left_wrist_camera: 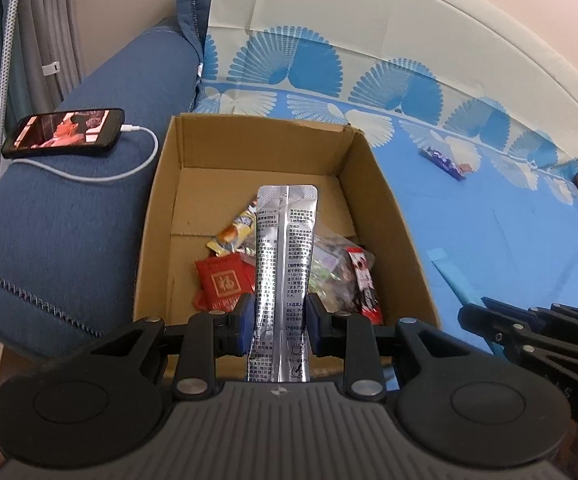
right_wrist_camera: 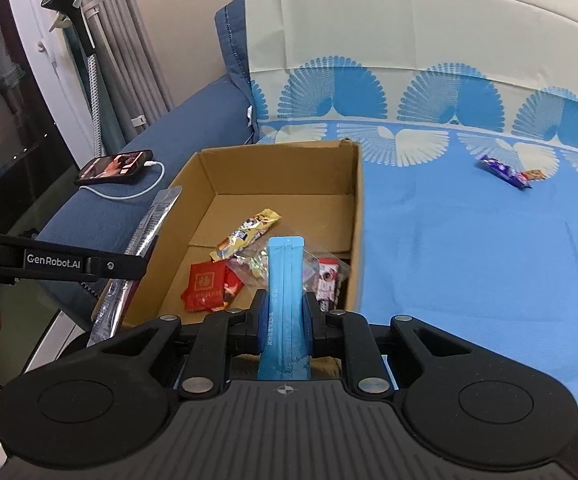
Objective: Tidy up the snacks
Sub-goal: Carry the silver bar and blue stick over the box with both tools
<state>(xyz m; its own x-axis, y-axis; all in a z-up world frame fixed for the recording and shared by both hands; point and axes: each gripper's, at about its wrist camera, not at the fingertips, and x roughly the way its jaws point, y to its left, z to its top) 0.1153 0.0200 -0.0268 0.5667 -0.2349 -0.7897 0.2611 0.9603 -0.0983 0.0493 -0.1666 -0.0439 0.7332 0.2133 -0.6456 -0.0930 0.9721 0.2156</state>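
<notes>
silver sachet (left_wrist_camera: 283, 264) pinched in the left gripper (left_wrist_camera: 280, 322) and blue sachet (right_wrist_camera: 285, 300) clamped in the right gripper (right_wrist_camera: 285, 318) point over the cardboard box (left_wrist_camera: 363, 200), its snack pile just beyond the fingertips, likely ready for dropping in.

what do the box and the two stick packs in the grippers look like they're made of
Box: brown corrugated cardboard, matte, creased floor flaps.
Silver stick pack: seemingly metallised foil film, mirror glare, crimped top.
Blue stick pack: probably plastic film, dull sheen, centre seam.
</notes>
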